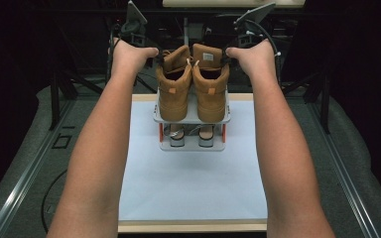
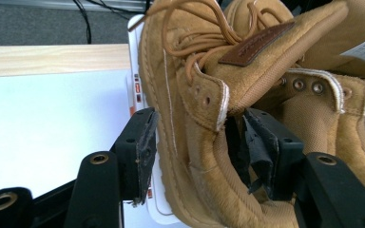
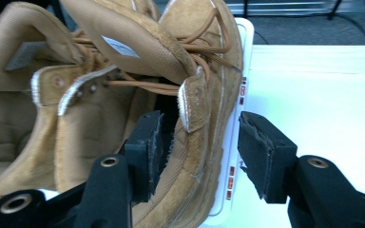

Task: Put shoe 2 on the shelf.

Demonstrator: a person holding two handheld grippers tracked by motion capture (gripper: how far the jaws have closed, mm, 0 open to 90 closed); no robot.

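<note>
Two tan suede ankle boots stand side by side, heels toward the person, on the top tier of a small grey two-tier shoe rack (image 1: 192, 119) on a white tabletop (image 1: 193, 183). The left gripper (image 2: 197, 142) straddles the outer collar wall of the left boot (image 1: 173, 87): one ribbed black jaw lies on the napped outside, the other sits inside the opening, apparently without pressing on the lining. The right gripper (image 3: 199, 147) straddles the right boot (image 1: 210, 82); its inner jaw rests against the padded collar while the outer jaw stands clear, beside the rack's white edge. Waxy round laces (image 2: 195, 28) loop loosely above a brown leather tongue patch (image 2: 256, 42). Sandals (image 1: 192, 135) sit on the lower shelf.
</note>
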